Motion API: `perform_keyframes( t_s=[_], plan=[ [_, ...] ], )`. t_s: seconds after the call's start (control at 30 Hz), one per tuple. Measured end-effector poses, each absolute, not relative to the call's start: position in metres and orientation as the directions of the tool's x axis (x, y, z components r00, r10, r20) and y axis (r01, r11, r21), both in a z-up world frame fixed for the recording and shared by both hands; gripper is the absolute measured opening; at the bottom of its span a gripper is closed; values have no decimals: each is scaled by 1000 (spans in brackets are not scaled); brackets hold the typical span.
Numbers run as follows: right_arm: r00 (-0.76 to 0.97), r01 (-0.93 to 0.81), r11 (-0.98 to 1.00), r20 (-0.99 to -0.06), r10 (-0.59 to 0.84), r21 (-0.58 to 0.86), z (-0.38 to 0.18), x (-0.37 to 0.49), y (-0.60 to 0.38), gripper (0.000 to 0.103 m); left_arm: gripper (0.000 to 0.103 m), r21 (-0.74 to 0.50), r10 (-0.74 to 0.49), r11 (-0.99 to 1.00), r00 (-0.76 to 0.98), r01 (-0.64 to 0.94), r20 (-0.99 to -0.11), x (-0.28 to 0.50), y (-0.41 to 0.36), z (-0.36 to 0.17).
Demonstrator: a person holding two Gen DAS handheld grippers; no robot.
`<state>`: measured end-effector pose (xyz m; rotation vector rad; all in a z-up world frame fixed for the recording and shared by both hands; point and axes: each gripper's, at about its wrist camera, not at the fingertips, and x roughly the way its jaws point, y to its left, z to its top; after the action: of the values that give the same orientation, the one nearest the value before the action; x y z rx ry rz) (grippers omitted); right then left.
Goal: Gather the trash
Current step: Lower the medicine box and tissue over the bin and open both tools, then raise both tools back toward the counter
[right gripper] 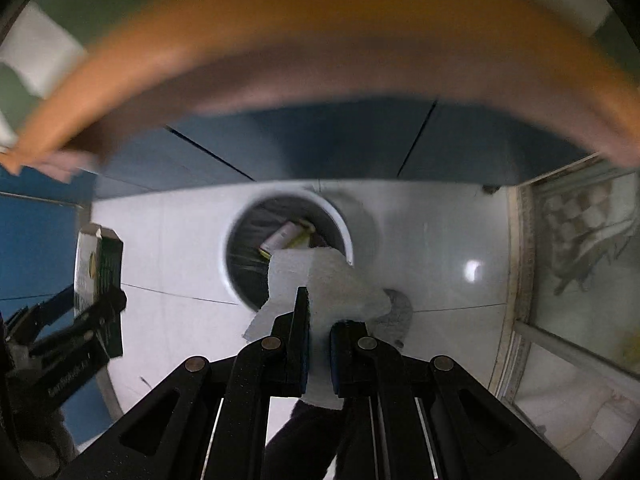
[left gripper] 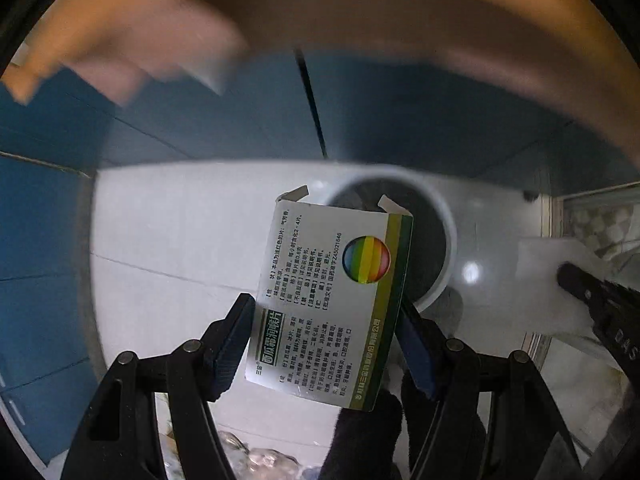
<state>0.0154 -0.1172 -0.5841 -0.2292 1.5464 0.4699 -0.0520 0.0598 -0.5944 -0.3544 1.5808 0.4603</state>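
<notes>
Left wrist view: the left gripper [left gripper: 326, 320] points down at the pale tiled floor [left gripper: 168, 248], its two fingers set fairly wide and pressed against the long edges of a flattened medicine box [left gripper: 328, 304], which it holds upright with the open flaps at the top. Just beyond the box's top edge lies the white trash bin [left gripper: 444, 232], its dark-lined mouth partly hidden behind the card. At the right edge of this view the right gripper [left gripper: 592, 296] reaches in with a white tissue [left gripper: 544, 280].

Right wrist view: the right gripper [right gripper: 319, 320] also aims downward, fingers narrow and pinching the crumpled white tissue [right gripper: 340, 284], which hangs over the near rim of the trash bin [right gripper: 344, 228]. Only this view looks into the bin, where a pale box with a yellow edge [right gripper: 286, 236] already lies on the dark liner. The left gripper [right gripper: 100, 308] with its medicine box [right gripper: 98, 264] sits left of the bin, apart from its rim. A blurred orange table edge [right gripper: 320, 40] arcs across the top, blue cabinet panels [right gripper: 320, 140] below it.
</notes>
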Motion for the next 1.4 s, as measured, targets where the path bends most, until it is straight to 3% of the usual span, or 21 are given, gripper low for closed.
perform_keyframes(
  t_s=[0.17, 0.37, 0.43, 0.47, 0.5, 0.53, 0.6, 0.73, 0.8, 1.13, 1.4],
  plan=[
    [-119, -408, 897, -984, 136, 173, -678, 29, -115, 8, 69, 72, 16, 873, -119, -483, -993, -42, 59, -676],
    [-206, -384, 897, -967, 149, 220, -745, 37, -107, 9, 71, 0, -89, 859, -149, -512, -985, -40, 65, -722],
    [-233, -366, 901, -960, 153, 232, -762, 37, -105, 10, 79, 9, -82, 855, -152, -519, -985, -39, 63, -725],
    [-242, -364, 901, -958, 154, 237, -766, 37, -103, 11, 94, 18, -74, 854, -155, -519, -985, -40, 66, -724],
    [-251, -368, 899, -956, 151, 238, -770, 35, -99, 20, 103, 23, -71, 853, -159, -521, -985, -41, 66, -723],
    [-257, -370, 898, -955, 148, 238, -774, 35, -98, 27, 103, 24, -70, 851, -159, -524, -985, -43, 68, -723],
    [-259, -370, 896, -953, 157, 248, -775, 33, -94, 57, 103, 38, -56, 849, -161, -527, -985, -47, 71, -718],
    [-235, -401, 889, -963, 132, 220, -764, 30, -87, 82, 103, 79, -16, 832, -165, -550, -986, -57, 81, -705],
    [-200, -429, 886, -975, 96, 175, -754, 27, -84, 100, 103, 96, 7, 822, -160, -561, -987, -62, 85, -690],
    [-89, -504, 861, -996, 24, 65, -655, 1, -87, 103, 103, 109, 36, 806, -135, -581, -990, -89, 72, -602],
    [-25, -488, 871, -999, 48, 55, -535, -20, -109, 103, 103, 71, 45, 825, -61, -561, -997, -105, 52, -507]
  ],
)
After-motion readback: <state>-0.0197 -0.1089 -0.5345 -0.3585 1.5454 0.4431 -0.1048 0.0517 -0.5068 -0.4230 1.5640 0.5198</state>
